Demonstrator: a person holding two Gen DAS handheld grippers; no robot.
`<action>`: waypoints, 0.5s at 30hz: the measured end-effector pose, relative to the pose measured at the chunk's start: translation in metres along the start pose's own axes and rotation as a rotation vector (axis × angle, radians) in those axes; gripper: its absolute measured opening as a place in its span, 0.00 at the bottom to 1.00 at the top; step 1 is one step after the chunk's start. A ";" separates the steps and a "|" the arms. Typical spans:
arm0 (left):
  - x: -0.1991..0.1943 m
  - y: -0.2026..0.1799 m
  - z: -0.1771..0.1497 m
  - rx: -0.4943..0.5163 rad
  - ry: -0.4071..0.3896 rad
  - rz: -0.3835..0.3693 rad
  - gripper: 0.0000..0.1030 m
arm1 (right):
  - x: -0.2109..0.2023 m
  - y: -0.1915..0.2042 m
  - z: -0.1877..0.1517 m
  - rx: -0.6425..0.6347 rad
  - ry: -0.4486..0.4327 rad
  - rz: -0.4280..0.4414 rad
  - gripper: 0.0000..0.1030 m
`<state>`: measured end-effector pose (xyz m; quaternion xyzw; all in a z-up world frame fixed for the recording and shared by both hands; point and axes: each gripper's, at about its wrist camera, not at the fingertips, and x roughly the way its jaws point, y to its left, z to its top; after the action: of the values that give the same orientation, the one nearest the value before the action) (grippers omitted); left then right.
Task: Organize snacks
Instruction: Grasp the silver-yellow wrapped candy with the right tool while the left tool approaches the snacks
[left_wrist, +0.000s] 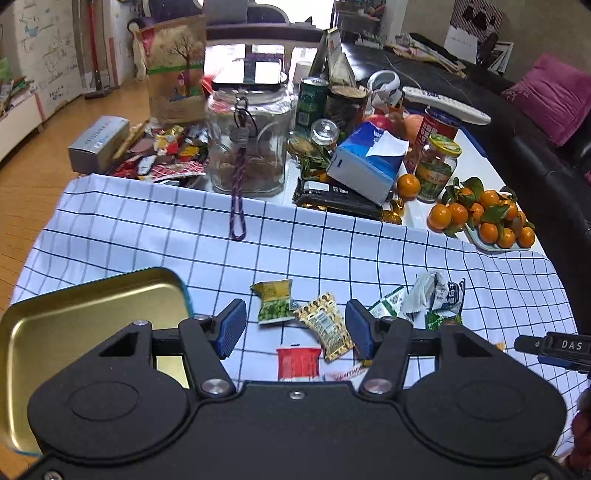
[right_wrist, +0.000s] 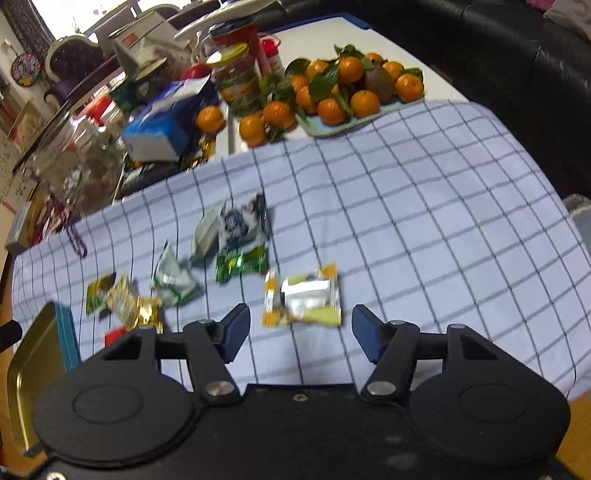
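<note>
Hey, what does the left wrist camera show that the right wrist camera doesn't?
Only the left wrist view shows the purple cord hanging from the big glass jar and the silver box. Only the right wrist view shows the orange and silver packet ahead of the open right gripper. Both share the checked cloth, gold tin, tangerines and green pea packet.

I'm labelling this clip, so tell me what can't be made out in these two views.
- Tin, left view: near part hidden behind the left gripper.
- Red packet, left view: lower part covered by the gripper body.
- Snack labels, right view: blurred, as on the orange packet.
- Right gripper: open, nothing held.
</note>
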<state>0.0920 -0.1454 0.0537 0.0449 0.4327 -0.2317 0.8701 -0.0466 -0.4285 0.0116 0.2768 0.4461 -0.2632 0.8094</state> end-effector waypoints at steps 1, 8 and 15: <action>0.008 -0.001 0.004 0.003 0.019 -0.005 0.60 | 0.004 -0.002 0.007 0.017 -0.005 0.000 0.63; 0.048 -0.016 0.008 0.032 0.125 -0.001 0.60 | 0.037 -0.015 0.029 0.136 0.061 0.043 0.63; 0.066 -0.020 -0.009 0.036 0.224 -0.039 0.60 | 0.059 0.001 0.028 0.096 0.075 0.027 0.63</action>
<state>0.1111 -0.1847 -0.0004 0.0780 0.5240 -0.2497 0.8106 -0.0026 -0.4580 -0.0270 0.3309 0.4592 -0.2626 0.7815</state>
